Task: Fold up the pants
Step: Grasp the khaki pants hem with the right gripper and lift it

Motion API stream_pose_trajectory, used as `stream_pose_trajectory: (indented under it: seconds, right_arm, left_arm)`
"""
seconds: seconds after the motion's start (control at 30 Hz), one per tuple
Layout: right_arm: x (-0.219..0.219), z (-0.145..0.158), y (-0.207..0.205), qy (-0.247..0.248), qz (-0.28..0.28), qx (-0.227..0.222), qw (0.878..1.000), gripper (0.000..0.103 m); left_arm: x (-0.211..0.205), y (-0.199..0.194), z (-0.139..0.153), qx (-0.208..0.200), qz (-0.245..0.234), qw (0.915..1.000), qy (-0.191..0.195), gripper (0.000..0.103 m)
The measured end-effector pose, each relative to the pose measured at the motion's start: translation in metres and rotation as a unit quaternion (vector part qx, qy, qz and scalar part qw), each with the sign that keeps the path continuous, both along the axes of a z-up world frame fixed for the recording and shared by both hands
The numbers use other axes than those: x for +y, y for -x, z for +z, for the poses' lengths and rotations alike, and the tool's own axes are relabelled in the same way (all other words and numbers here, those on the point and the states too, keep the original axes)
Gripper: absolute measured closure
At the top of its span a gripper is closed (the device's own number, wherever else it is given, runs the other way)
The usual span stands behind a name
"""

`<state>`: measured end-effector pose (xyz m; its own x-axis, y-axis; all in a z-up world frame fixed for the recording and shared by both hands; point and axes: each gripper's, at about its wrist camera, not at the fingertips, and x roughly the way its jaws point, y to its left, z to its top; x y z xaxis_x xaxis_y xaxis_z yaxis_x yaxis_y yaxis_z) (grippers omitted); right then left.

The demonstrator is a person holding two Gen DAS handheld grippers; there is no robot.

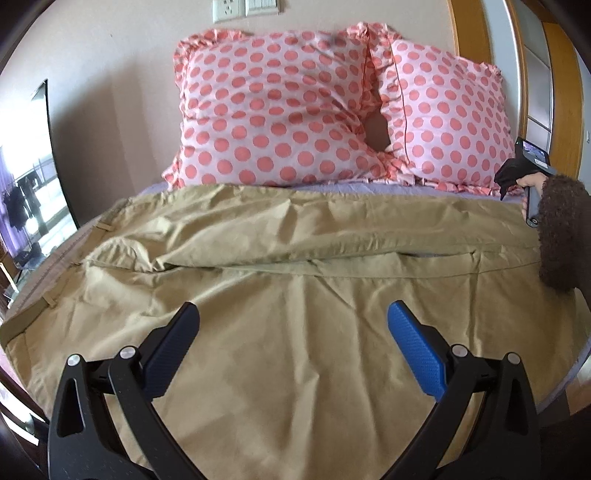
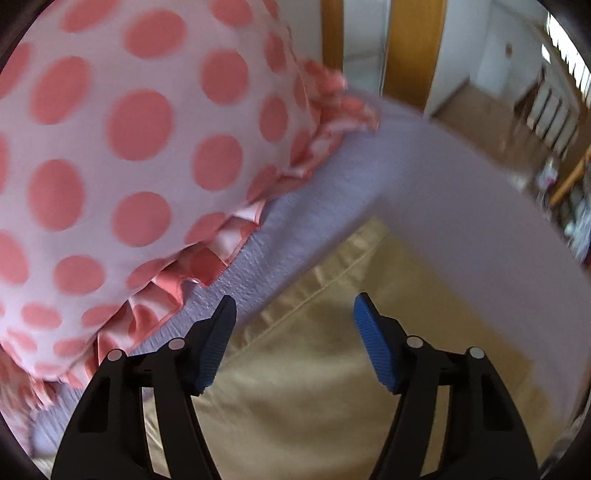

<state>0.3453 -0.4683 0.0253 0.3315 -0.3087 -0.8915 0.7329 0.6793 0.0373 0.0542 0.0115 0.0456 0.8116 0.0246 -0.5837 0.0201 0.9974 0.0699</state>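
Khaki pants (image 1: pixel 295 295) cut off by frame; both tools (image 1: pixel 293 314) (image 2: pixel 295 308) wide open, empty; rt view blurred.

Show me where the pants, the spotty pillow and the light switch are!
pants (image 1: pixel 295 332): left wrist view, flat tan cloth.
spotty pillow (image 1: pixel 273 110): left wrist view, middle of its face.
light switch (image 1: pixel 262 5): left wrist view, plate on wall.

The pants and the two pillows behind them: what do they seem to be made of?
The pants look like thin matte woven cloth, perhaps cotton: sharp creases, stitched seams, no sheen. The polka-dot pillows look like smooth printed fabric over soft filling; the ruffled edge shows a slight satin-like shine, though blur leaves that open.
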Motion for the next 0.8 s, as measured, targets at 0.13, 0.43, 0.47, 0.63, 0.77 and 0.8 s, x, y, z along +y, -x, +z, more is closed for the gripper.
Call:
stream_pose_trajectory:
  seconds: [0.13, 0.43, 0.47, 0.63, 0.77, 0.8]
  right_arm:
    - [0.013, 0.002, 0.012, 0.04, 0.036, -0.014, 0.998, 0.069]
    - [0.003, 0.049, 0.142, -0.129, 0.056, -0.24, 0.96, 0.098]
    - [0.01, 0.059, 0.179, -0.139, 0.069, -0.271, 0.95, 0.098]
    - [0.029, 0.049, 0.294, -0.179, 0.071, -0.306, 0.932, 0.099]
    - [0.029, 0.015, 0.332, -0.245, 0.049, -0.285, 0.926, 0.098]
    - [0.028, 0.013, 0.33, -0.251, 0.047, -0.281, 0.925, 0.097]
  left_arm:
    - [0.002, -0.004, -0.006, 0.012, -0.008, 0.9996, 0.023, 0.002]
    - [0.019, 0.012, 0.001, 0.005, 0.008, 0.9975, 0.069, 0.002]
    - [0.021, 0.013, 0.003, 0.004, 0.01, 0.9971, 0.076, 0.002]
    - [0.035, 0.011, 0.01, 0.002, 0.029, 0.9962, 0.082, 0.002]
    - [0.047, 0.002, 0.025, -0.009, 0.036, 0.9965, 0.075, 0.002]
    - [0.051, -0.003, 0.03, -0.01, 0.036, 0.9965, 0.075, 0.002]
